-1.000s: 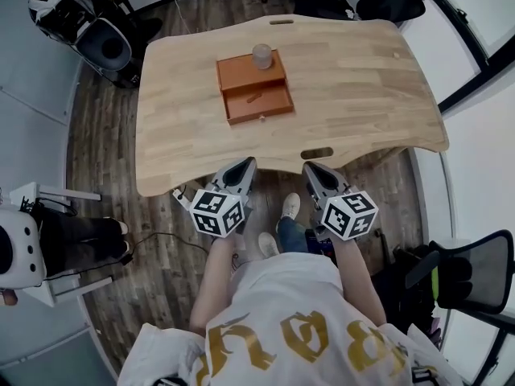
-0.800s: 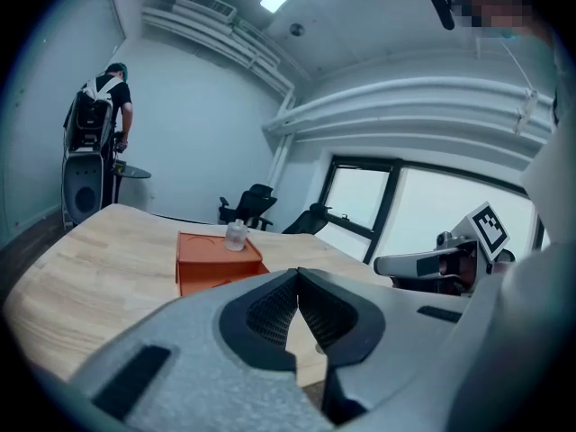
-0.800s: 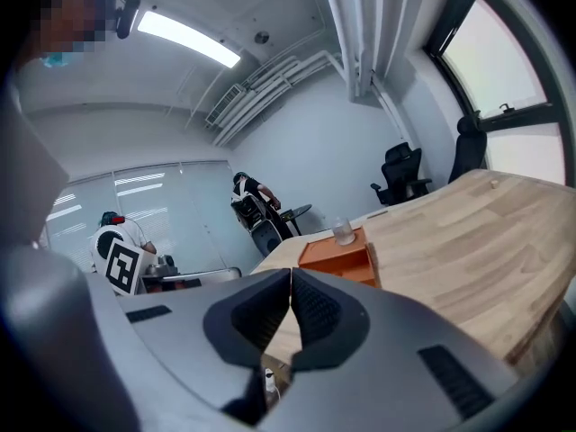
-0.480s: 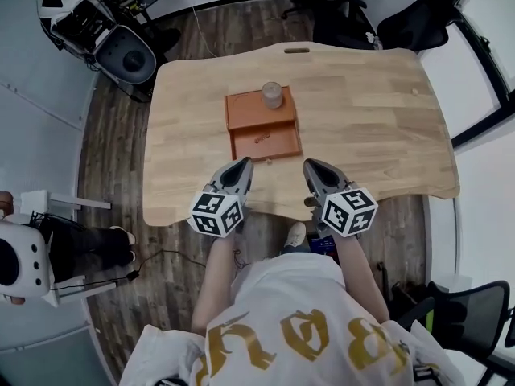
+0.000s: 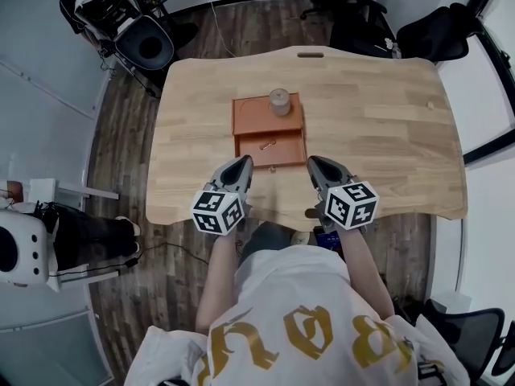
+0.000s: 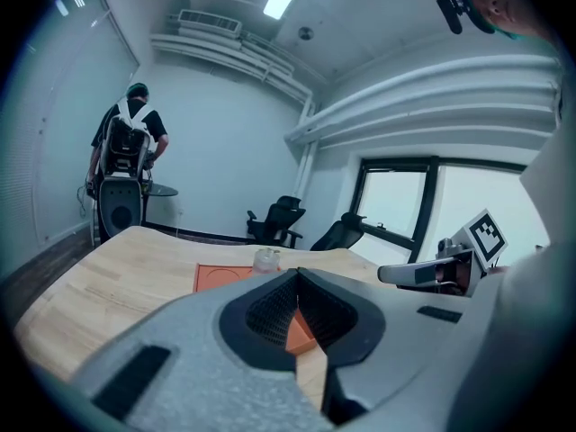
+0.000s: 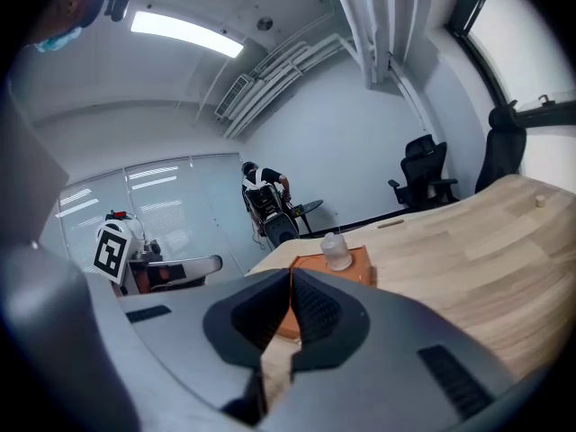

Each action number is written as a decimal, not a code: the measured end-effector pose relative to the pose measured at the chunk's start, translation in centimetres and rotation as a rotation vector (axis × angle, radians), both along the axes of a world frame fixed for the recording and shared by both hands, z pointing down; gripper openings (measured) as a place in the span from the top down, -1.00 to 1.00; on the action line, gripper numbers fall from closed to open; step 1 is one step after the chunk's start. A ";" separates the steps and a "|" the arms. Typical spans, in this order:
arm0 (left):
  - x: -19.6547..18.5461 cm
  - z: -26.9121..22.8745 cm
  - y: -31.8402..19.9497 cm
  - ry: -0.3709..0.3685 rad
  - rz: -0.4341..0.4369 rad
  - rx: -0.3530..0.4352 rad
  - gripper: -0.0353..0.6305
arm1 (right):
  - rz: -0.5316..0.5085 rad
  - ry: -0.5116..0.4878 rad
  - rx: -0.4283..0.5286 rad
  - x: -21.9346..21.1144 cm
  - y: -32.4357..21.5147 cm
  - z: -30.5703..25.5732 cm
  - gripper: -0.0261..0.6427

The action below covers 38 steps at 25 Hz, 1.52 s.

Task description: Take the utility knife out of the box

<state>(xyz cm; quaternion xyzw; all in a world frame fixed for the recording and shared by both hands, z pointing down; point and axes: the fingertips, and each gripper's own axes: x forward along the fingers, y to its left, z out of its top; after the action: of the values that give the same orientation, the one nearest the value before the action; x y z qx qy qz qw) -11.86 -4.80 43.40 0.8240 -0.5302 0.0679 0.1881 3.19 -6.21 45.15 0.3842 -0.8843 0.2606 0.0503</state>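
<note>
An orange box [image 5: 256, 117] sits on the wooden table [image 5: 378, 127], a little left of its middle, with its drawer [image 5: 271, 153] pulled open toward the near edge. The utility knife [image 5: 265, 144] lies inside that open drawer, in the far half (it is small in the head view and shows only as a thin, slanted shape). A small clear jar [image 5: 279, 101] stands upright on the box top, at its far right corner.

Both grippers hover over the near edge of the table, neither touching the box. The left gripper [image 5: 244, 161] points at the drawer's near left corner, jaws together with nothing between them. The right gripper [image 5: 314, 162] is just right of the drawer, jaws likewise pressed together and empty. In the left gripper view the closed tips [image 6: 297, 273] point at the box [image 6: 220, 275] and jar [image 6: 265, 259]; the right gripper view shows the same past its own tips [image 7: 290, 270].

Black office chairs [image 5: 438, 30] stand beyond the far right of the table, and another person [image 6: 130, 138] stands at a machine [image 5: 149, 47] off the far left corner.
</note>
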 end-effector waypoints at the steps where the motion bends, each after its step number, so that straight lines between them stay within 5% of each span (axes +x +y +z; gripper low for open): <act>1: 0.1 0.0 -0.3 0.002 -0.003 0.002 0.86 | -0.002 0.000 -0.002 0.1 -0.2 0.1 0.89; 18: 1.2 0.7 -4.6 0.049 0.007 -0.001 0.86 | -0.043 0.046 -0.013 1.1 -3.4 1.5 0.89; 38: -1.4 4.6 -7.7 0.017 0.016 -0.097 0.86 | -0.025 0.052 -0.078 -0.1 -7.7 3.9 0.89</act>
<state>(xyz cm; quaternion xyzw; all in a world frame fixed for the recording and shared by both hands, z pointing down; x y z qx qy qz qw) -13.22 -12.54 48.02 0.8187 -0.5180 0.0878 0.2317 3.04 -13.92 49.01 0.3774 -0.8766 0.2844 0.0914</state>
